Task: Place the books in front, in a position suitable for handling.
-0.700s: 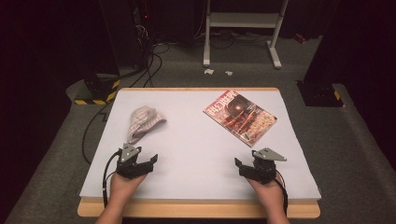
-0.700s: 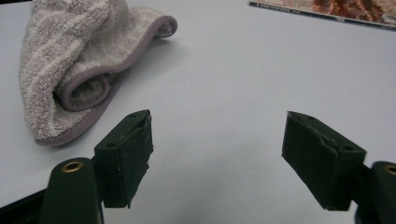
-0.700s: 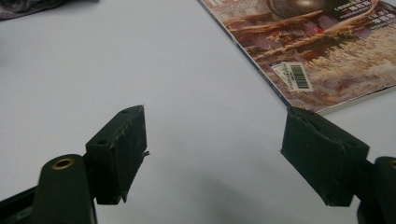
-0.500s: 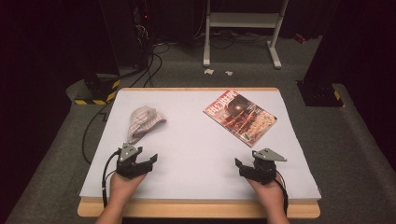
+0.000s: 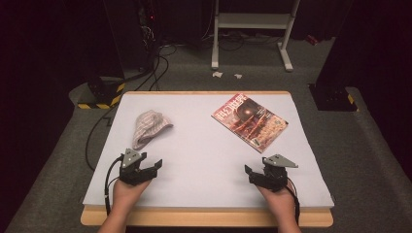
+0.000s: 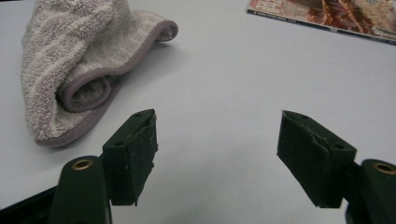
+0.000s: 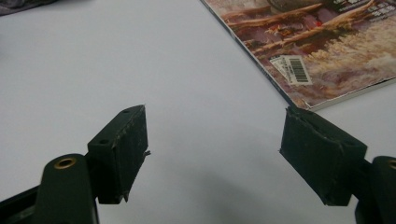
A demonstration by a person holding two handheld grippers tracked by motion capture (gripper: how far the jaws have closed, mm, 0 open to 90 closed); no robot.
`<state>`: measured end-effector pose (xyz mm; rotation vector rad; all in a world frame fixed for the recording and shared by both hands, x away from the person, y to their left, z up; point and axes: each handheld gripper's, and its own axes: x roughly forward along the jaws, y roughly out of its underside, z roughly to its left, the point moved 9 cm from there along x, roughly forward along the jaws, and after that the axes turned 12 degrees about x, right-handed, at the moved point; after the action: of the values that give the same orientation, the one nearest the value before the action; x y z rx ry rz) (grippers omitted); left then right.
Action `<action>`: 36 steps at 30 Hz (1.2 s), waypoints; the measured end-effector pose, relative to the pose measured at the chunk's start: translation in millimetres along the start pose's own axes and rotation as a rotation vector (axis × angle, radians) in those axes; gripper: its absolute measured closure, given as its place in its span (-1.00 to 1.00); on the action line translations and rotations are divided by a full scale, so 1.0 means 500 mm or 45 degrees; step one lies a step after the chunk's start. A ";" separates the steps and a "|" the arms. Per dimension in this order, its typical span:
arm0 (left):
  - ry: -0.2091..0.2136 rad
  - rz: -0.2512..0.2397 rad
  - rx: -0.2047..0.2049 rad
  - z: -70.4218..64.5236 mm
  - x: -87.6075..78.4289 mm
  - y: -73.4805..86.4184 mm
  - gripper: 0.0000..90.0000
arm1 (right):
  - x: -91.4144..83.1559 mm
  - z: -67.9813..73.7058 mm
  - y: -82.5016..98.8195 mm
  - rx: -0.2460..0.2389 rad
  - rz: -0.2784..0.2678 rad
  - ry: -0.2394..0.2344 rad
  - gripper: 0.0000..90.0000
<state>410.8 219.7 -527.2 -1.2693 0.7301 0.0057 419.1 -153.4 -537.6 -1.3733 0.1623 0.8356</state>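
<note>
**Static start: both grippers parked wide at the near edge**

Nothing has moved since the earlier frames: hands, towel and magazine sit where they were.

Left to right:

- Left gripper (image 5: 151,166): black two-jaw tool, grey three-cornered plate on top, cable trailing back to the person's hand. It sits near the worktop's front-left corner. Jaws spread wide, nothing between them. Pads (image 6: 133,156) are matte black rubber blocks, edges chipped and ragged.
- Towel (image 5: 149,126): small, grey-beige terry, looped nap with faint stripes and a darker sewn hem. Loosely bunched, one edge rolled into a curl. It lies in the left half, just beyond the left gripper, apart from it, between the gripper and the far edge.
- Magazine (image 5: 249,121): glossy cover, red-orange artwork, flat rectangle turned at an angle to the edges. Barcode sticker near its closest corner in the right gripper view. It lies right of centre toward the far edge, well apart from the towel.
- Right gripper (image 5: 250,173): same build, near the front-right corner. Jaws wide apart, empty. Magazine lies ahead of it, not touching.

Worktop (image 5: 204,160): smooth matte white sheet over a wooden board, light wood showing at the front and far edges.

Room: dark, grey carpet, black cables on the floor at back left, yellow-black hazard tape there, white metal stand behind the table.
</note>
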 end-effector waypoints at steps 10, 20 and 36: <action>0.011 -0.016 0.014 -0.008 -0.003 -0.009 -0.37 | 0.007 -0.002 0.003 0.002 0.016 0.002 -0.48; 0.024 -0.017 0.030 -0.015 -0.002 -0.010 -0.37 | 0.009 -0.009 0.003 0.011 0.025 0.031 -0.45; 0.054 -0.075 0.058 -0.032 -0.005 -0.020 -0.41 | 0.101 -0.096 -0.051 0.089 0.098 0.269 -0.29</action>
<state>404.9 203.5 -518.9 -1.2497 0.7253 -0.0857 487.7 -174.5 -557.0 -1.3945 0.4067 0.7399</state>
